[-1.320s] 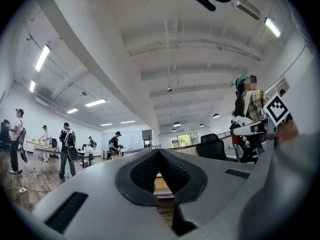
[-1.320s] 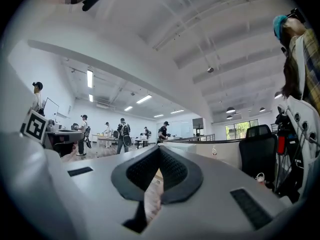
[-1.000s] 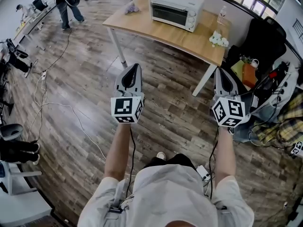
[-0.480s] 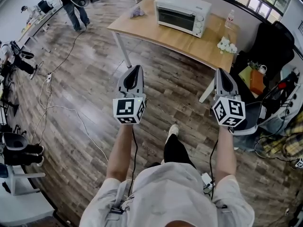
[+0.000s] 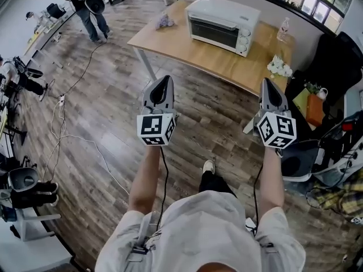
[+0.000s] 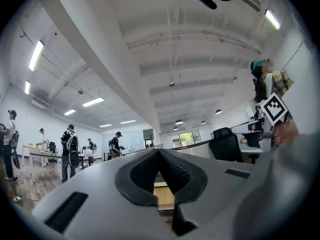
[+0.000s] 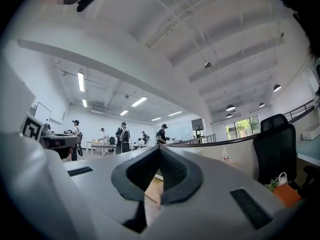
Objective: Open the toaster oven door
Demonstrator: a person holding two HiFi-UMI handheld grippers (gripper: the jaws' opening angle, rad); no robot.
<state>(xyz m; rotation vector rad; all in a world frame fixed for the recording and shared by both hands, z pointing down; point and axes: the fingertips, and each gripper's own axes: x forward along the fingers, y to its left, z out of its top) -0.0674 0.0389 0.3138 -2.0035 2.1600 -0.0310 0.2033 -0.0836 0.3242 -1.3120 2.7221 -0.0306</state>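
Note:
A white toaster oven (image 5: 223,18) with a dark glass door, shut, and knobs at its right stands on a wooden table (image 5: 187,44) ahead in the head view. My left gripper (image 5: 163,84) is held over the floor, short of the table's near left corner, shut and empty. My right gripper (image 5: 268,87) hangs near the table's right front leg, also shut with nothing in it. In the left gripper view the jaws (image 6: 159,151) meet, tilted up toward the ceiling. The right gripper's jaws (image 7: 160,150) likewise touch.
On the table lie a purple bundle (image 5: 164,21), a white flower bunch (image 5: 279,67) and a water bottle (image 5: 282,29). A black office chair (image 5: 334,61) stands right of the table. Cables (image 5: 62,129) run over the wood floor at left. A person (image 5: 85,4) stands far left.
The view has moved forward: the table and oven are nearer and lower in the picture. My foot has stepped ahead. Both grippers keep their pose and stay shut.

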